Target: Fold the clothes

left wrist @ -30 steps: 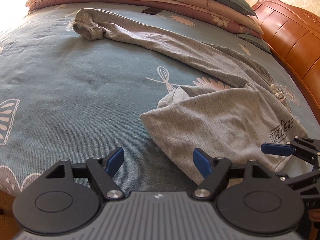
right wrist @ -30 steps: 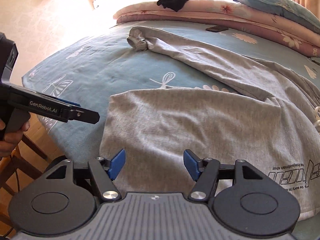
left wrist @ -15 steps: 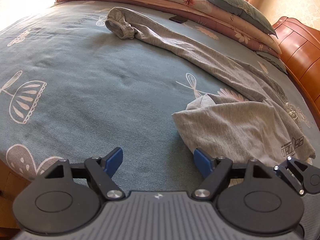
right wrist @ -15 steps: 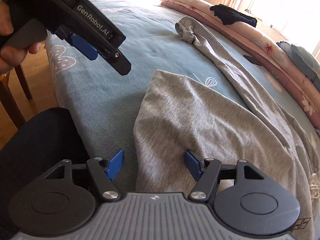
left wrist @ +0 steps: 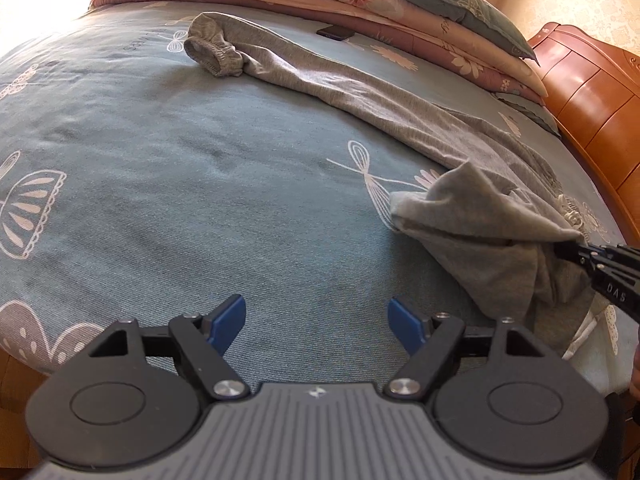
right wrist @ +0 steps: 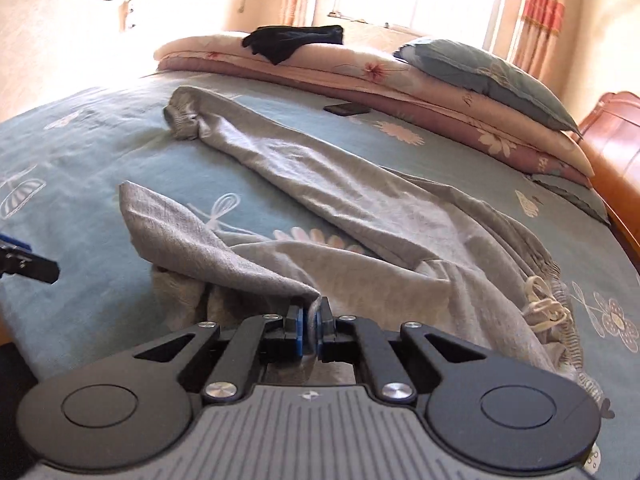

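Observation:
Grey sweatpants [left wrist: 360, 92] [right wrist: 320, 184] lie spread across the blue-green bedsheet [left wrist: 180, 184], one leg reaching to a cuffed end at the far left. My right gripper [right wrist: 308, 320] is shut on a bunched fold of the near leg, lifting it off the sheet into a ridge. In the left wrist view that gripper [left wrist: 560, 246] comes in from the right edge with the cloth pinched at its tip. My left gripper [left wrist: 318, 318] hangs open over bare sheet, left of the lifted fold, with nothing between its fingers. A white drawstring [right wrist: 544, 300] lies at the waistband.
Folded pink floral quilts [right wrist: 360, 76] and a blue pillow [right wrist: 480, 76] are stacked along the far side, with a black garment [right wrist: 292, 40] on top. A dark phone [left wrist: 336, 33] lies on the sheet. A wooden headboard [left wrist: 592, 92] bounds the right side.
My right gripper went from open over the near trouser leg to shut on its cloth and pulled it up into a ridge. The left gripper stayed open and hardly moved.

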The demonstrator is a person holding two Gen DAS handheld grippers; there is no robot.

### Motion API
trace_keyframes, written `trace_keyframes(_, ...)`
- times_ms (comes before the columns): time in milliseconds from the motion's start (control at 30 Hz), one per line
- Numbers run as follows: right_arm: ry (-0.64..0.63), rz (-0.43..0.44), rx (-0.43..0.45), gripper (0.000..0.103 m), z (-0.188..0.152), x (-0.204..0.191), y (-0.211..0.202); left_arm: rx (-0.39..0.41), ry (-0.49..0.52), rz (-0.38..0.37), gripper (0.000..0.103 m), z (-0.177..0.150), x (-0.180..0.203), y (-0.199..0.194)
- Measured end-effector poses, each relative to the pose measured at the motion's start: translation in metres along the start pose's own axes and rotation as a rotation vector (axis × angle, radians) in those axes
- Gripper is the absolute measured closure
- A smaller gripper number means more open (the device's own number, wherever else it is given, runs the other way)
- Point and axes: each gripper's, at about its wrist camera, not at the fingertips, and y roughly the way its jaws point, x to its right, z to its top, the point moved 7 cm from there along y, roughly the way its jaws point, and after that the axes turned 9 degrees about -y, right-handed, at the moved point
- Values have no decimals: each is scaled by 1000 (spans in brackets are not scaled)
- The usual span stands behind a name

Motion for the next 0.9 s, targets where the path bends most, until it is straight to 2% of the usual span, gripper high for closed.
trace_keyframes(133, 141, -99, -47, 96, -22, 59, 11, -20, 36, -32, 24, -1, 16, 7)
trace_keyframes(267, 233, -191, -137, 94, -56, 100, 25, -42, 86, -71, 24, -4, 38, 17)
trace_keyframes(367, 284, -201, -169, 87, -77, 115, 27, -57, 119, -114, 24, -6, 57, 25)
trace_keyframes(433, 310, -153, -129, 67, -82, 115, 18, -67, 142, -136, 24, -8, 69, 31)
trace_keyframes(500, 312, -115, -84, 53, -81, 112, 7, -83, 161, -157, 24, -10, 81, 38)
trace_keyframes(667, 221, 19, 71, 44, -57, 82, -25, -102, 191, -165, 24, -13, 100, 47)
trace_keyframes(733, 136, 80, 147, 33, -44, 62, -38, -99, 192, -155, 24, -13, 101, 47)
trace_keyframes(833, -13, 123, 250, 26, -28, 26, -58, -92, 197, -126, 23, -12, 95, 43)
trace_keyframes(900, -80, 155, 279, 18, -21, 5, -64, -87, 203, -110, 22, -13, 89, 40)
